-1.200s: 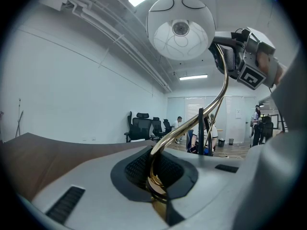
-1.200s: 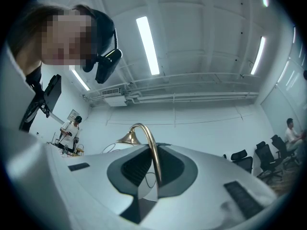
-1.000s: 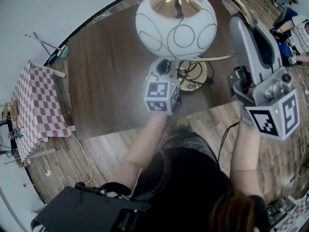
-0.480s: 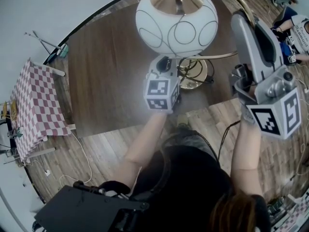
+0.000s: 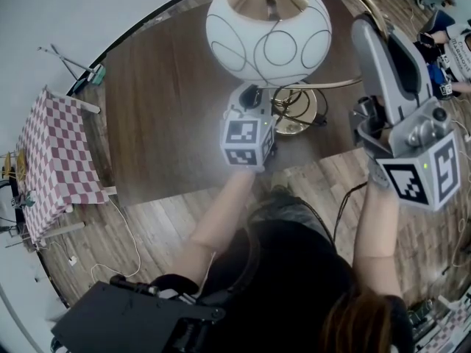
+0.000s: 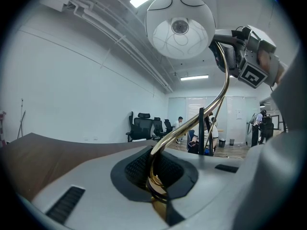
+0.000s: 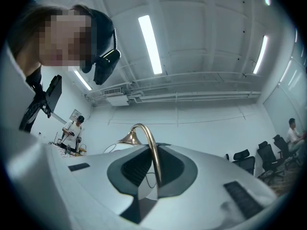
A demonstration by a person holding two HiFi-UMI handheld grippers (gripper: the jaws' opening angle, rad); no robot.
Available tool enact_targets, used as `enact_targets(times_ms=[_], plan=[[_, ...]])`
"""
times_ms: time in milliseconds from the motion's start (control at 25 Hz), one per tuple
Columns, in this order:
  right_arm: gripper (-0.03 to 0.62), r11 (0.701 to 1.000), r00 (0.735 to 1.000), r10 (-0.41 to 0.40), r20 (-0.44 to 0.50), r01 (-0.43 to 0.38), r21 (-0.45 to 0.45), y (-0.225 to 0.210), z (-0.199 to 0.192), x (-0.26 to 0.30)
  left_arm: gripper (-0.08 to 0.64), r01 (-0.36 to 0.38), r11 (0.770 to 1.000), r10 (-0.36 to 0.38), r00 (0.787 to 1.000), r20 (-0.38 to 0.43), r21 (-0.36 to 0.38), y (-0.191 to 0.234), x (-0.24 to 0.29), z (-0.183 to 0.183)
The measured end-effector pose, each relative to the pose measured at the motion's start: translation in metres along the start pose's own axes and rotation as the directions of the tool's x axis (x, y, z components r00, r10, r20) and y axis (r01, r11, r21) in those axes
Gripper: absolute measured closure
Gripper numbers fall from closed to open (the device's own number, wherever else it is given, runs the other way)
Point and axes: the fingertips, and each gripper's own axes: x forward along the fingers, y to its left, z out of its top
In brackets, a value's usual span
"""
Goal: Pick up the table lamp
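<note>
The table lamp has a white globe shade (image 5: 267, 31) with thin ring patterns, a curved brass arm (image 5: 346, 87) and a round brass base (image 5: 294, 114). My left gripper (image 5: 252, 98) sits just under the globe, shut on the lower brass stem (image 6: 154, 178), which runs up between its dark pads. My right gripper (image 5: 366, 29) is higher at the right, shut on the curved arm (image 7: 153, 152). In the left gripper view the globe (image 6: 180, 25) hangs overhead beside the right gripper (image 6: 249, 56). Whether the base rests on the table I cannot tell.
A dark brown table top (image 5: 169, 109) lies under the lamp, wooden floor around it. A small table with a red-checked cloth (image 5: 55, 164) stands at the left. A cable (image 5: 129, 234) trails on the floor. People and office chairs (image 6: 144, 126) are far off.
</note>
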Motion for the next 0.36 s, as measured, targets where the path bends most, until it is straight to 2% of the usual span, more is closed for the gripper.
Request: enact_targets(times_ms=[360], plan=[[0.561, 1.000, 1.000, 0.006, 0.000, -0.006, 0.003, 0.0008, 0.0010, 0.0019, 0.560, -0.008, 1.000, 0.008, 1.000, -0.003, -0.004, 0.0006, -0.0009, 0.0003]])
